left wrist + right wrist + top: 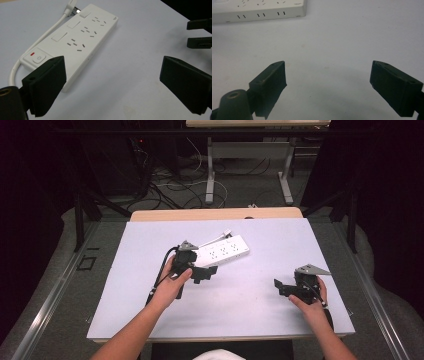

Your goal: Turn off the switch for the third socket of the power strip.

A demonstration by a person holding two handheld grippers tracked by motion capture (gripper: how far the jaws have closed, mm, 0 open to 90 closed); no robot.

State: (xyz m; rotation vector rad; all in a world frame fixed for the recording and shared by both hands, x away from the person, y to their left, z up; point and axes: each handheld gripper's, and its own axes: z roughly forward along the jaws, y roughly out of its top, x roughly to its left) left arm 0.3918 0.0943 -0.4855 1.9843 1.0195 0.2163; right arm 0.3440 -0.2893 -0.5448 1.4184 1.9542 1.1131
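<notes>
2 black grippers sit over a pale, matte tabletop, each gripped by a bare hand.

The power strip lies flat near the middle of the tabletop, slightly toward the far side. It is a long white plastic slab with rounded corners, angled so that its right end points farther away. In the left gripper view its smooth top shows 3 sets of slotted outlets in a row and 3 flat rectangular covers beside them. A round power button with a small red mark sits at its near end. A white cord runs along its far side to a plug.

The left gripper is just at the strip's left end. Its fingers are spread wide, blocky with ribbed pads, and pinch nothing.

The right gripper is well apart on the right. Its fingers are also spread over bare tabletop.
</notes>
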